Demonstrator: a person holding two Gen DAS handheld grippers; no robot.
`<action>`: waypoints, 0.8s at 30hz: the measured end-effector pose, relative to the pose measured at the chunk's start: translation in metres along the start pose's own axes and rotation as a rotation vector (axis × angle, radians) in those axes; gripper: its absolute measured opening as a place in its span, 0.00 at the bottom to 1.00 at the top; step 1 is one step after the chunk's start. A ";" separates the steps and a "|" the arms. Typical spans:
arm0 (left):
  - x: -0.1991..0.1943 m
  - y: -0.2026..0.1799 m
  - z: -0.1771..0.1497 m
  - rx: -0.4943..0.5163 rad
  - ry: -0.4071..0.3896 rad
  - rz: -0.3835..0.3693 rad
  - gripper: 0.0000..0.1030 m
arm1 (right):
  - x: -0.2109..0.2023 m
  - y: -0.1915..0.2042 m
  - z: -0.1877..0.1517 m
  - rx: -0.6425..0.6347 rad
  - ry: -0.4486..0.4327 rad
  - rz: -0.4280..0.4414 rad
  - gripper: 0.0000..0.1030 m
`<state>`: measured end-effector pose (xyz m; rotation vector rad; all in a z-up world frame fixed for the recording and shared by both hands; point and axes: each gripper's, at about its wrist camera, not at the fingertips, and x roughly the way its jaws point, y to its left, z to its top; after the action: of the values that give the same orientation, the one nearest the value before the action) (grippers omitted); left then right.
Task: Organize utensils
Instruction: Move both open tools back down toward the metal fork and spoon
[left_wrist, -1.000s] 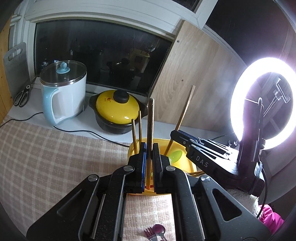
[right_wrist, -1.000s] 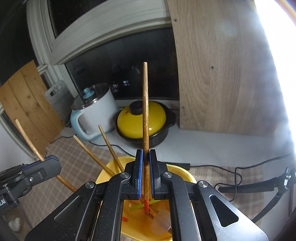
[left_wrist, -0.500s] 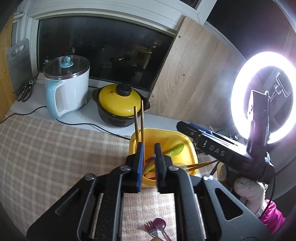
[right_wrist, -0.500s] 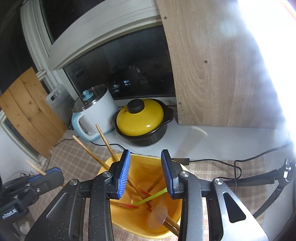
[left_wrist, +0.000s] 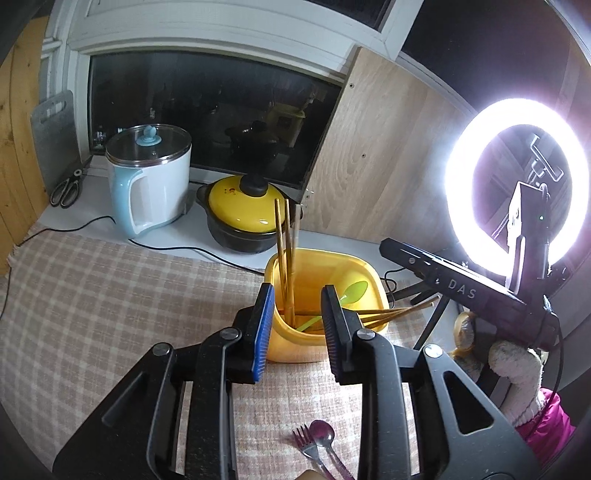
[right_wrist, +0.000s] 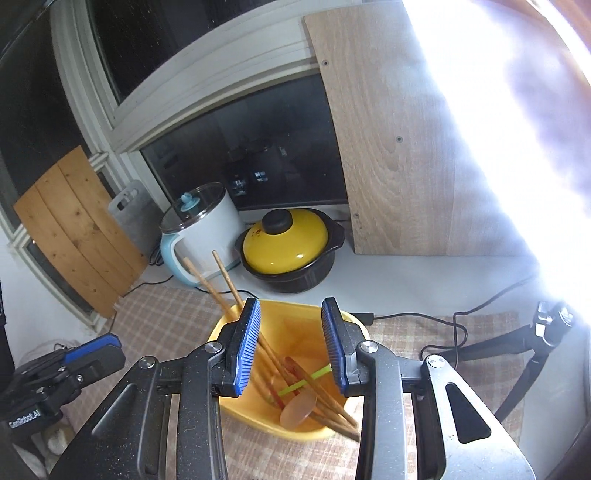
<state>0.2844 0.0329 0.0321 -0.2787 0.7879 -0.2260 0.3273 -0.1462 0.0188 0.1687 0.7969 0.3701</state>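
Both the left claw and the right claw have just been opening, empty, over the yellow bin of chopsticks.

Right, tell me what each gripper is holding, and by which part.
Nothing: left gripper and right gripper are both open, empty, above the yellow plastic bin of wooden chopsticks.

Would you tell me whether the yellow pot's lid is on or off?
On: the yellow lid sits squarely on the black pot.
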 end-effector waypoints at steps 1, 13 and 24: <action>-0.002 -0.001 -0.001 0.004 -0.003 0.003 0.24 | -0.004 -0.001 -0.001 0.001 -0.004 0.003 0.31; -0.025 -0.019 -0.025 0.068 -0.032 0.036 0.24 | -0.059 0.003 -0.022 -0.049 -0.045 0.052 0.31; -0.007 -0.002 -0.067 0.020 0.090 0.019 0.24 | -0.084 0.000 -0.070 -0.143 -0.010 0.055 0.43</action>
<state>0.2313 0.0225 -0.0075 -0.2433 0.8768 -0.2303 0.2232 -0.1783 0.0267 0.0582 0.7545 0.4764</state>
